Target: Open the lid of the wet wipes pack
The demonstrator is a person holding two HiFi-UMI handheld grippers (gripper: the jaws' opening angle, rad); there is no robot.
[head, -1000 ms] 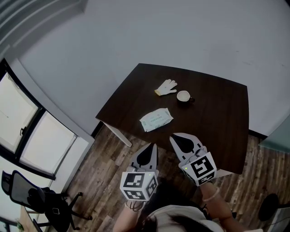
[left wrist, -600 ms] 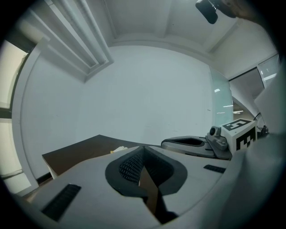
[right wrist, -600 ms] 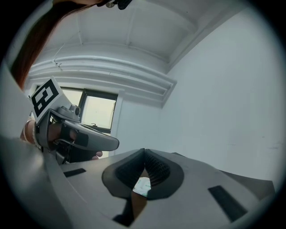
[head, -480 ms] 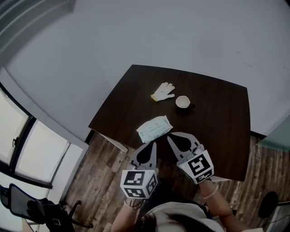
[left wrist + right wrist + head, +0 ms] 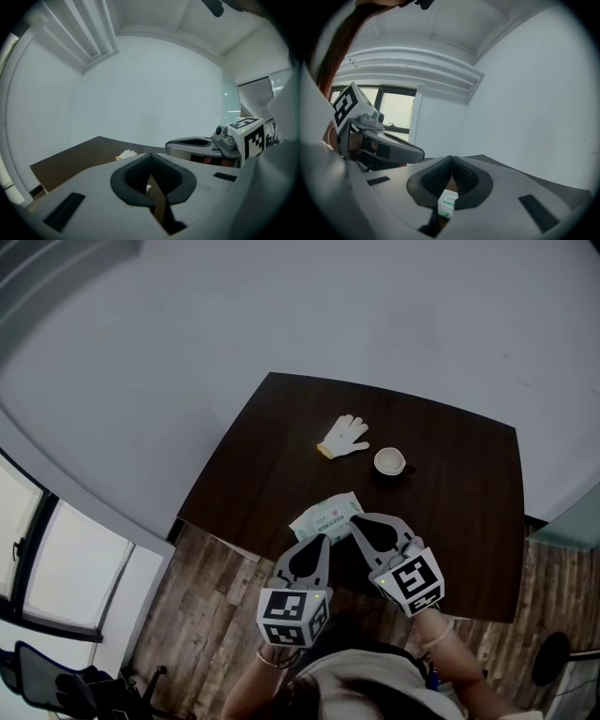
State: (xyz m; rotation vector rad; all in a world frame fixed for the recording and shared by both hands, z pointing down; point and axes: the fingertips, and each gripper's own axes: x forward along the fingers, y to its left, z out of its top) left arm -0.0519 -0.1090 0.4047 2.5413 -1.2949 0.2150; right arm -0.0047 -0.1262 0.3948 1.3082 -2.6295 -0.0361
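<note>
The wet wipes pack, pale green and white with its lid flat, lies near the front edge of the dark wooden table. My left gripper hovers just short of the pack's near side, jaws shut and empty. My right gripper is shut too, and its tip covers the pack's right end. In the right gripper view its jaws meet at the tip, and the pack shows below them, beyond the jaws, not held.
A white glove lies further back on the table, also seen in the left gripper view as the glove. A small white cup stands to its right. Wood plank floor lies around the table; a grey wall stands behind it.
Both grippers have moved forward and slightly down, from over the floor to the table's front edge by the pack. Their jaws stayed shut.
</note>
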